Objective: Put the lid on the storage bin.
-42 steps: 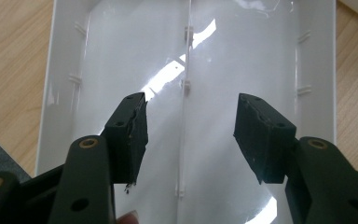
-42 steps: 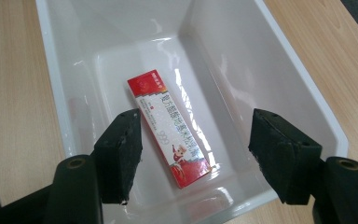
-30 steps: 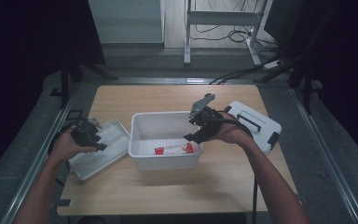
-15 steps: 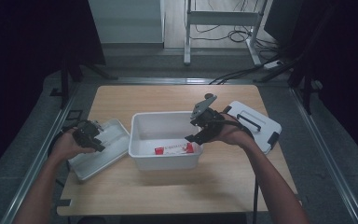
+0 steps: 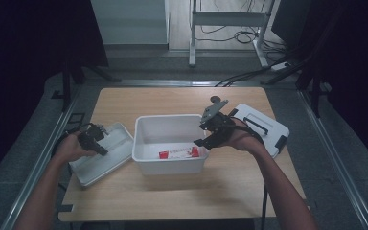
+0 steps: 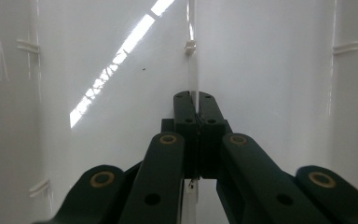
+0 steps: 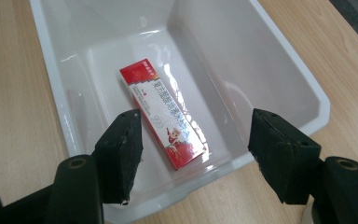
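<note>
In the high view, a light wooden table (image 5: 172, 201) fills the middle of the frame, with a white rectangular plastic bin (image 5: 170, 143) standing open at its centre. A long red and white cardboard box (image 5: 178, 153) lies flat on the bin's floor, along the wall nearest the bottom of the frame. In the right gripper view this box (image 7: 164, 113) runs diagonally from the upper centre toward the lower centre of the frame, with a red end at the top and a red printed patch at the bottom.

The right gripper (image 5: 205, 138) hangs over the bin's right rim in the high view, held by the person's right hand (image 5: 237, 139), with a grey plate on top. Its own view shows the right gripper (image 7: 193, 149) with its two black jaws spread wide apart, nothing between them, above the bin (image 7: 46, 56) and the box.

At the left centre of the high view, a white flat plastic lid (image 5: 103, 155) lies on the table just beside the bin. The left hand (image 5: 72, 148) holds the left gripper (image 5: 96, 141) over it. In the left gripper view the left gripper (image 6: 195, 109) has its jaws pressed together, clamped on a thin raised rib of the white lid (image 6: 270, 70), which spreads across the whole background.

At the right centre of the high view, a second white plastic lid with black clasps (image 5: 263, 127) lies behind the right hand.
</note>
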A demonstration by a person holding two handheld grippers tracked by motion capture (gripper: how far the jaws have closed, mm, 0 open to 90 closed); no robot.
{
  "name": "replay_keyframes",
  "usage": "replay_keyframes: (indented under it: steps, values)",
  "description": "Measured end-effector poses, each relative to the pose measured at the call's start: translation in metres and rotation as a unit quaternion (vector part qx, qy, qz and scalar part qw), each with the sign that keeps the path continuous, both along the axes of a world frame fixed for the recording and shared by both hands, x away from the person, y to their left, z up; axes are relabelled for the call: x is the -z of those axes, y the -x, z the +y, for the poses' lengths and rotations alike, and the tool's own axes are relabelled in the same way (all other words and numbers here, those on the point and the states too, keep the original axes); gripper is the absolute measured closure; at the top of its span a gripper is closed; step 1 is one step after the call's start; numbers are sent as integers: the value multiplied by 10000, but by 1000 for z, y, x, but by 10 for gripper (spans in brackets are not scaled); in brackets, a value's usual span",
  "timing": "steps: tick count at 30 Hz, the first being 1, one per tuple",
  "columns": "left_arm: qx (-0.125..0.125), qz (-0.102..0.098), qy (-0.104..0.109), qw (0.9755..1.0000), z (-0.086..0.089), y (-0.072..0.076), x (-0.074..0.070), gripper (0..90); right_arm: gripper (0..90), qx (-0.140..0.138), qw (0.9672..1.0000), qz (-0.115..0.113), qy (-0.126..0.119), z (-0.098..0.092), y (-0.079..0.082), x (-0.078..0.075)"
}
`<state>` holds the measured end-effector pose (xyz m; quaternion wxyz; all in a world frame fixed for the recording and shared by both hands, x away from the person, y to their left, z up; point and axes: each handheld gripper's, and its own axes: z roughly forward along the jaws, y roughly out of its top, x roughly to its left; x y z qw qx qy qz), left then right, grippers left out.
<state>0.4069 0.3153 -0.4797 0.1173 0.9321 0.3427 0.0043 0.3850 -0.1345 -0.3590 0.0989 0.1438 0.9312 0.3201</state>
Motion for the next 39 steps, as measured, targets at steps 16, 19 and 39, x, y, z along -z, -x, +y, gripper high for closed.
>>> replay_keyframes:
  steps: [16, 19, 39]
  values:
    - [242, -860, 19, 9960, 18, 15, -108, 899, 349, 160, 9997, -138, -133, -20, 8, -17]
    - [325, -930, -32, 9951, 14, 18, -130, 899, 350, 175, 9996, -188, -137, -24, 12, -22]
    - [1141, -1088, -10, 9875, -68, 3, -181, 899, 352, 361, 9990, -176, -175, -44, 13, -22]
